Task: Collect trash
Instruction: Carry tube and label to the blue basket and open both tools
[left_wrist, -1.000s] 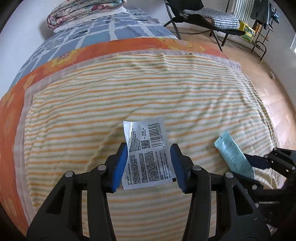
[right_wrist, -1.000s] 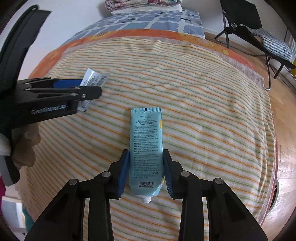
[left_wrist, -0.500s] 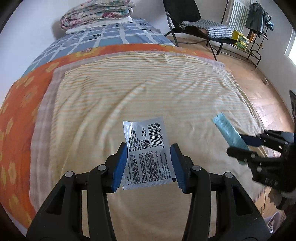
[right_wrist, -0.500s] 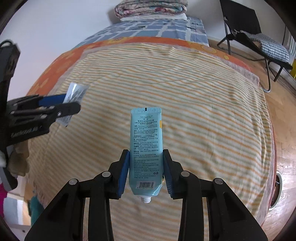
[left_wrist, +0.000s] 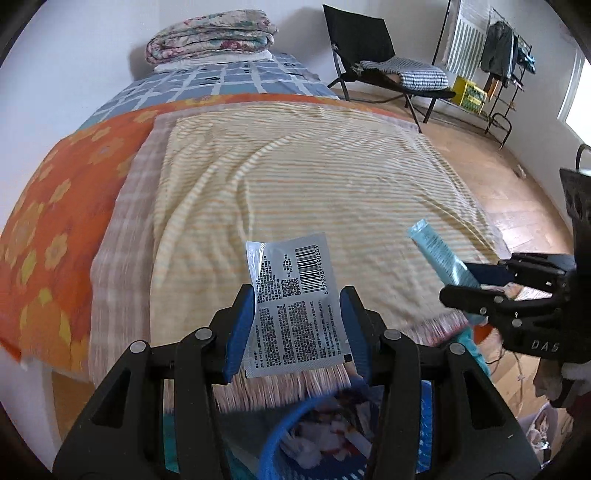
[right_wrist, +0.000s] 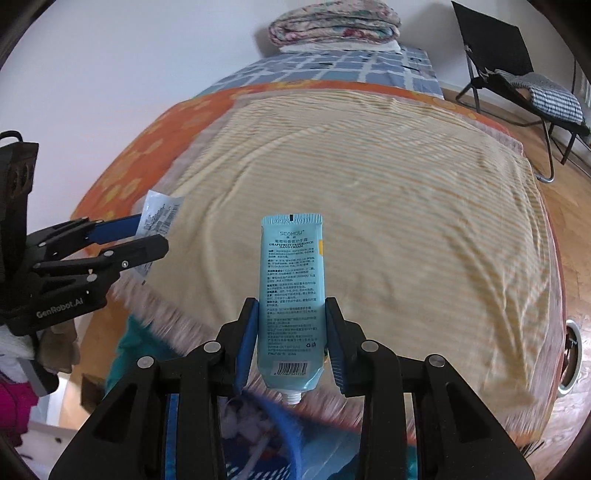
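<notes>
Bed (left_wrist: 295, 177), striped yellow blanket on top, fills the far field. Blue-rimmed bin (left_wrist: 280, 439) near, below the bed's fringed edge, paper scraps inside, blurred. Left gripper (left_wrist: 298, 325): fingers pinching a silver sachet (left_wrist: 295, 306), upright, barcode showing, above the bin rim. Right gripper (right_wrist: 291, 339): fingers pinching a teal tube (right_wrist: 291, 295), nozzle toward the camera, over the bed's near edge.
</notes>
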